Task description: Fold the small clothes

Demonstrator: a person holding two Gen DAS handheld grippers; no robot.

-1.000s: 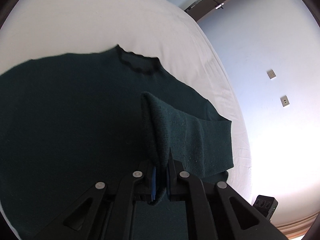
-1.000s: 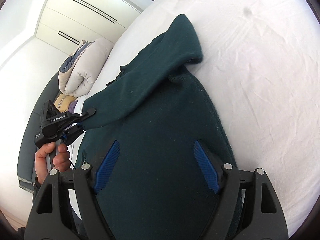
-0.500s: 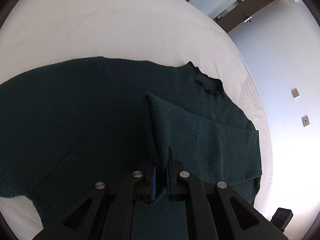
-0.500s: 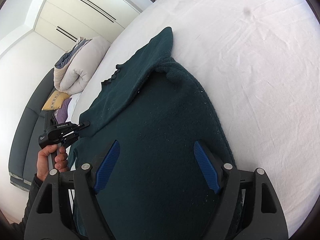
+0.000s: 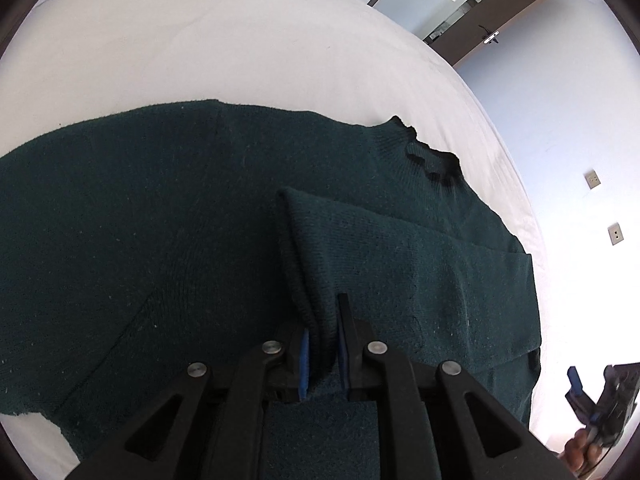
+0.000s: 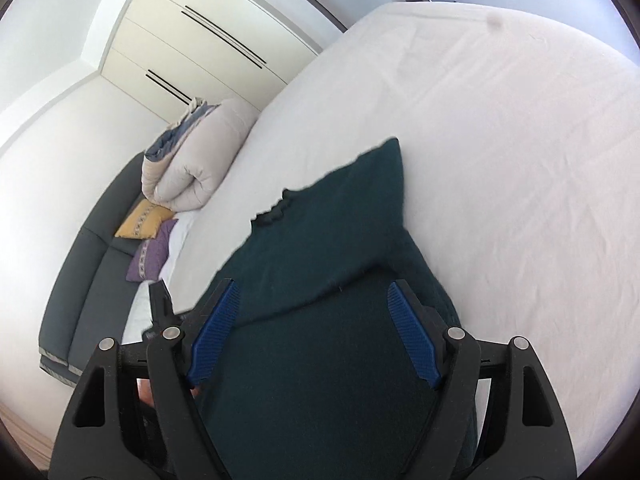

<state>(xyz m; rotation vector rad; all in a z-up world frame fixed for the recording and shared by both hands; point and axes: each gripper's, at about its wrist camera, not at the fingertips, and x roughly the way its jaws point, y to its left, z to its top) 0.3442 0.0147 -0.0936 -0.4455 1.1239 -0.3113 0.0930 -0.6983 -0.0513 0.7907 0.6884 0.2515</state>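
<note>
**Sleeve laid across the sweater, left jaws easing off it**

While the cuff end of the dark green sleeve [image 5: 400, 280] sits between the blue pads [image 5: 305, 354] of the left gripper [image 5: 322, 354], the jaws have just been opening a little: a thin gap shows on each side of the knit, so the fabric stands between the pads with no firm pinch on it. From the pads the sleeve runs away as a folded band, lying slantwise over the chest of the sweater [image 5: 140, 220] toward its far shoulder. The ruffled collar [image 5: 432, 160] lies beyond the band, near the edge of the mattress.

The right gripper [image 6: 316, 332] hangs above the lower body of the sweater [image 6: 320, 380] with its blue ribbed pads [image 6: 412, 340] spread wide and nothing between them; whether they touch the knit below cannot be told. Past its fingers the folded sleeve forms a ridge across the garment, and the far shoulder comes to a point on the sheet.

The sweater lies flat on a white bed [image 6: 500, 160], filling the near side of it. At the head of the bed a rolled beige duvet [image 6: 192, 164] sits by a yellow cushion [image 6: 144, 216] and a purple cushion [image 6: 150, 256], against a dark grey headboard [image 6: 80, 288]. Pale wardrobe doors [image 6: 200, 40] stand behind. In the left wrist view, a door [image 5: 480, 24] and two wall sockets [image 5: 592, 179] show on the far wall.
</note>
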